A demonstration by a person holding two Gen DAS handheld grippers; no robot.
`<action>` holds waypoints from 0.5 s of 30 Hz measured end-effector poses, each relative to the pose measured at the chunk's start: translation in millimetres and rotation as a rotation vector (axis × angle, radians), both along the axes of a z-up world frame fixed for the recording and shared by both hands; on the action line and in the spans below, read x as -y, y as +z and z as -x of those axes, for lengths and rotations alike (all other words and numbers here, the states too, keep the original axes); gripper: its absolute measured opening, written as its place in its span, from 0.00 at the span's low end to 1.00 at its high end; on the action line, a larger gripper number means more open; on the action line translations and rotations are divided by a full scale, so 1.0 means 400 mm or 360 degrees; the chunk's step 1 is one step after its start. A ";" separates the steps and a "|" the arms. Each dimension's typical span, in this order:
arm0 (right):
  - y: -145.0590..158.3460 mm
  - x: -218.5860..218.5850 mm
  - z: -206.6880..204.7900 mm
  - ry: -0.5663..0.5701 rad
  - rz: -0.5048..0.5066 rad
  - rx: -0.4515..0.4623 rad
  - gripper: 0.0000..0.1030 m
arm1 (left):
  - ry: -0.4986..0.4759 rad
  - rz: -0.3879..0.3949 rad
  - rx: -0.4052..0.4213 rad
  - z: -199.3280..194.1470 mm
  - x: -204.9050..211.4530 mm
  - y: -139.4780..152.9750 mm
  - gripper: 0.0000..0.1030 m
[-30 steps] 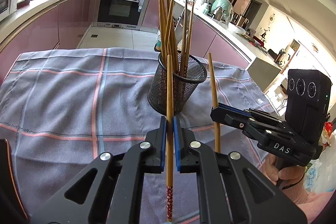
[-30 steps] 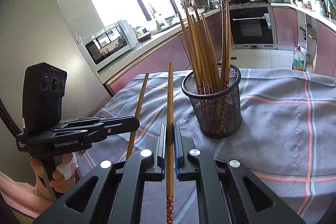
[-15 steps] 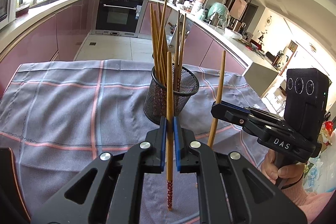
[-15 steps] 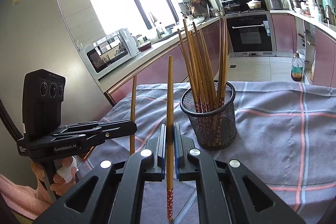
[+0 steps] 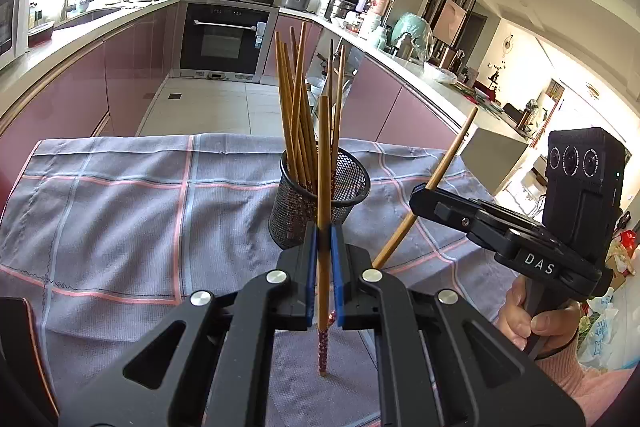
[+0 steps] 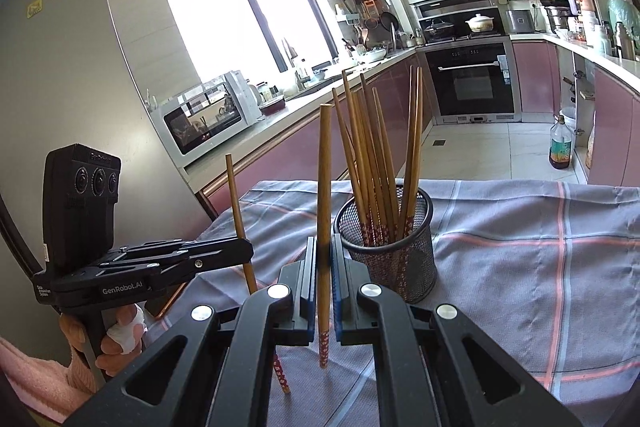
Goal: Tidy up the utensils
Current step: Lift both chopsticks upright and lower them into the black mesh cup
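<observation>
A black mesh cup [image 5: 320, 199] holding several wooden chopsticks stands on the grey checked tablecloth [image 5: 120, 211]; it also shows in the right wrist view [image 6: 394, 251]. My left gripper [image 5: 323, 247] is shut on one chopstick [image 5: 323, 163], held upright just in front of the cup. My right gripper [image 6: 323, 259] is shut on another chopstick [image 6: 324, 179], upright, left of the cup. In the left wrist view the right gripper [image 5: 424, 199] is at the right with its chopstick [image 5: 432, 183] tilted. In the right wrist view the left gripper [image 6: 240, 251] is at the left.
The table's far edge drops to a tiled kitchen floor [image 5: 208, 107]. Pink cabinets and counters run along both sides. An oven [image 6: 472, 83] is at the back, a microwave [image 6: 208, 115] on the left counter, a bottle [image 6: 560, 147] on the floor.
Both grippers have risen and pulled back from the cup, each still holding its chopstick. The right gripper's chopstick now tilts to the right in the left wrist view.
</observation>
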State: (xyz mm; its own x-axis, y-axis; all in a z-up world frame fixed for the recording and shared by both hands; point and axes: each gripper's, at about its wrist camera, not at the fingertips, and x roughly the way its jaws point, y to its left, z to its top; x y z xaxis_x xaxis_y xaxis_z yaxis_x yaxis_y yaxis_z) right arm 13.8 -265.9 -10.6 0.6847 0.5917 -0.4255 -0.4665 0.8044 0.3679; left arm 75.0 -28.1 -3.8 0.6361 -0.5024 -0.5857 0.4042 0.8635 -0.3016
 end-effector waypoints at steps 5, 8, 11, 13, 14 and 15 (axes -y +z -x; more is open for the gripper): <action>0.018 0.012 -0.002 -0.0018 -0.0002 0.0038 0.05 | 0.0004 0.0008 0.0021 0.000 -0.002 0.010 0.07; 0.030 0.021 -0.003 -0.0028 -0.0002 0.0057 0.05 | 0.0007 0.0012 0.0037 0.000 -0.002 0.020 0.07; 0.042 0.028 -0.003 -0.0039 0.0000 0.0079 0.05 | 0.0011 0.0017 0.0056 -0.002 -0.003 0.033 0.07; 0.048 0.031 -0.004 -0.0043 0.0000 0.0089 0.05 | 0.0011 0.0019 0.0067 -0.002 -0.002 0.039 0.07; 0.051 0.031 -0.003 -0.0044 0.0002 0.0095 0.05 | 0.0011 0.0018 0.0074 -0.002 -0.001 0.042 0.07; 0.054 0.032 -0.003 -0.0045 0.0004 0.0101 0.05 | 0.0011 0.0020 0.0077 -0.004 0.000 0.047 0.07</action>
